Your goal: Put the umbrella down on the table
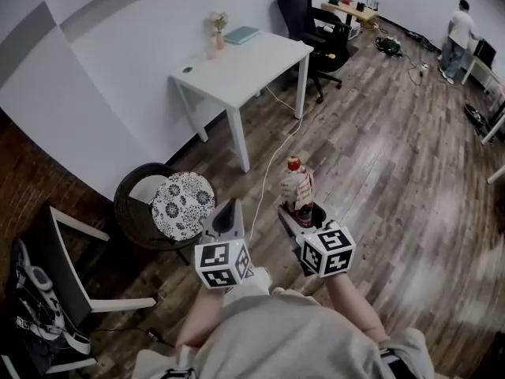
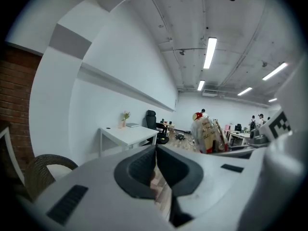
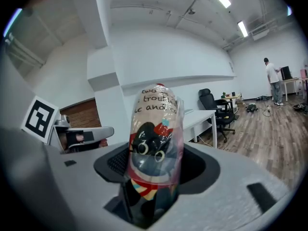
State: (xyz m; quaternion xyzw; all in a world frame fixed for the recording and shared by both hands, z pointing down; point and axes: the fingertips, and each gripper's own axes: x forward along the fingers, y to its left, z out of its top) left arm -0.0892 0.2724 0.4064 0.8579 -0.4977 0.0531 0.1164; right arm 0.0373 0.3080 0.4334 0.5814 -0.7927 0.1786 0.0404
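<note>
A folded umbrella (image 1: 297,188) in a clear sleeve printed with a cartoon figure stands upright between the jaws of my right gripper (image 1: 304,212), which is shut on its lower part. In the right gripper view the umbrella (image 3: 155,143) fills the middle, gripped by that gripper (image 3: 154,174). My left gripper (image 1: 227,213) hangs beside it, a little to the left, with its jaws together and nothing in them. The left gripper view shows its own jaws (image 2: 155,163) meeting and the umbrella (image 2: 206,134) off to the right. The white table (image 1: 245,63) stands ahead against the wall, some way off.
A small vase (image 1: 217,31) and a flat book (image 1: 241,35) lie on the table's far side. A wicker chair with a patterned cushion (image 1: 181,204) is close on the left. A black office chair (image 1: 312,22) stands behind the table. A cable (image 1: 268,168) trails over the wooden floor. A person (image 1: 456,39) stands far right.
</note>
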